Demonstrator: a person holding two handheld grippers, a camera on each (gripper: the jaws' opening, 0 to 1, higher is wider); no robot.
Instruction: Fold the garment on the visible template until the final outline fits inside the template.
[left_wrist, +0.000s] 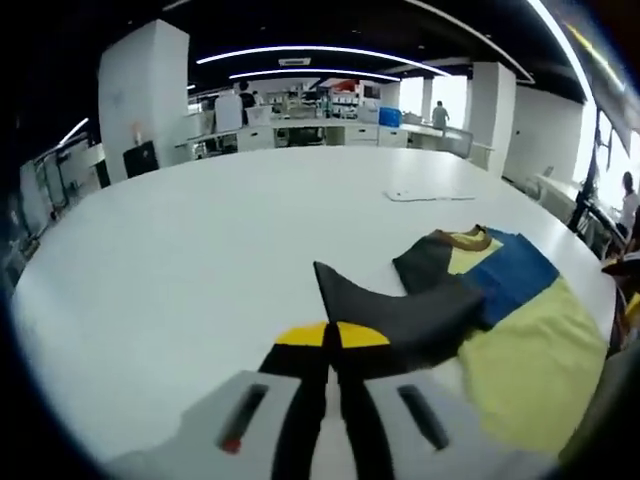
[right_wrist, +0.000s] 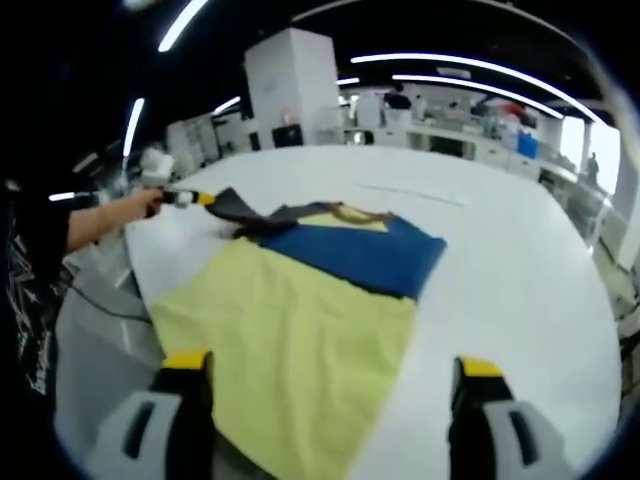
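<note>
— White and matte, the table (left_wrist: 200, 260) is big with a rounded edge, standing in an open office with white pillars, desks and strip lights overhead.

— And the garment (right_wrist: 300, 300)?

— Soft cloth in pale yellow with a blue panel and dark sleeves. It lies flat near the table's edge, the hem toward the right gripper (right_wrist: 330, 375).

— That gripper?

— Jaws spread wide, yellow-tipped, holding nothing, above the hem.

— The left gripper (left_wrist: 332, 340)?

— Jaws pinched together on the dark sleeve (left_wrist: 400, 315), lifting it into a point off the table. In the right gripper view it sits at the table's edge, held by a hand (right_wrist: 140, 207).

— Anything smaller?

— One thin white sheet (left_wrist: 425, 195), flat, toward the far edge.
</note>
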